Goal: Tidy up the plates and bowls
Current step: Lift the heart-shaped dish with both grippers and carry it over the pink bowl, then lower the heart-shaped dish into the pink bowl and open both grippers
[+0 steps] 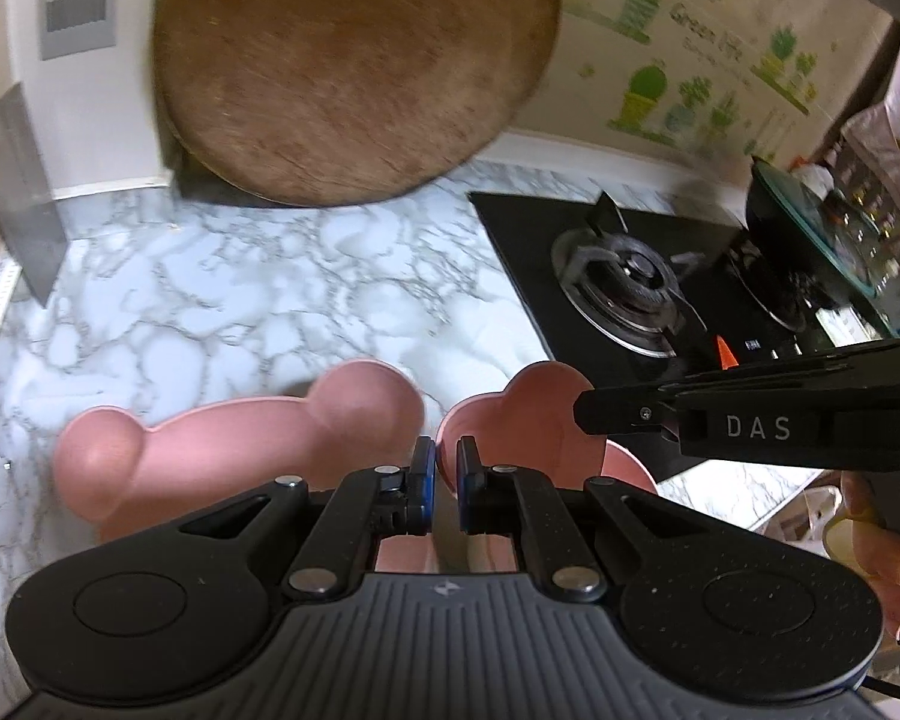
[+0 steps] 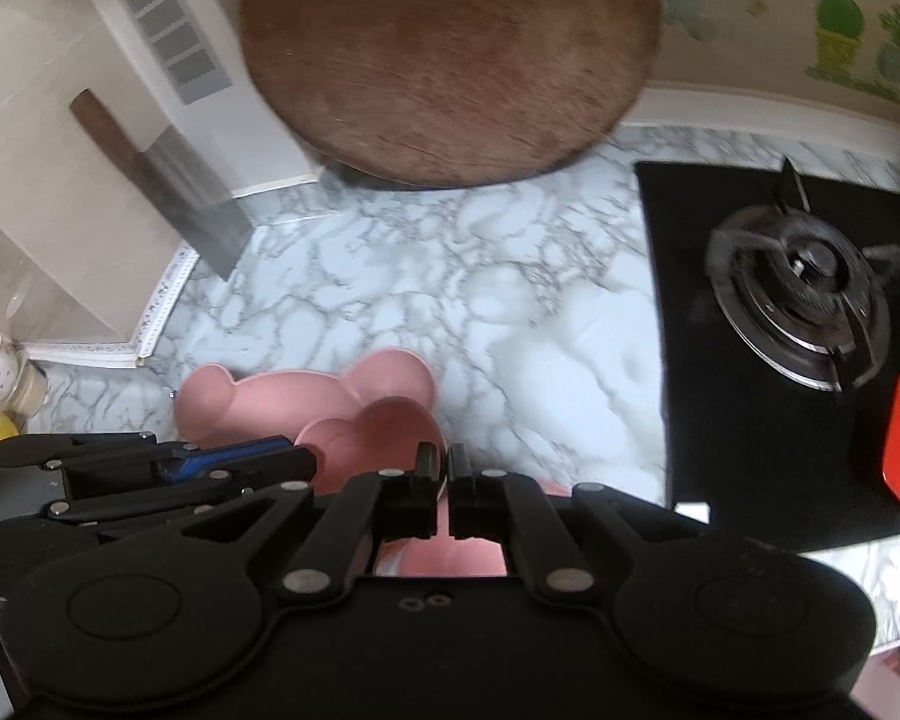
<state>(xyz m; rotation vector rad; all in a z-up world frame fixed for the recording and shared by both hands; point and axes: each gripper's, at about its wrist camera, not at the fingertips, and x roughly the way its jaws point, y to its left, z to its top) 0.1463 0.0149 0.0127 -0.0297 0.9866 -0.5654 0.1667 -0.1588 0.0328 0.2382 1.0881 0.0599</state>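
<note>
Gripping a pink mouse-eared plate (image 1: pixel 534 420) by its rim, the left gripper (image 1: pixel 446 456) has its blue-padded jaws closed on the edge. Just left of it, a second pink eared plate (image 1: pixel 210 450) shows over the marble counter (image 1: pixel 240 282). The right gripper (image 2: pixel 441 465) is likewise clamped on a pink rim (image 2: pixel 378 426). Ahead leans a round wooden cutting board (image 1: pixel 354 72); a black gas stove (image 1: pixel 630 282) lies to the right, a cleaver (image 2: pixel 204 204) to the left.

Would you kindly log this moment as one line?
left gripper: shut on pink bear-shaped plate | right gripper: shut on pink bear-shaped bowl | above marble counter
</note>
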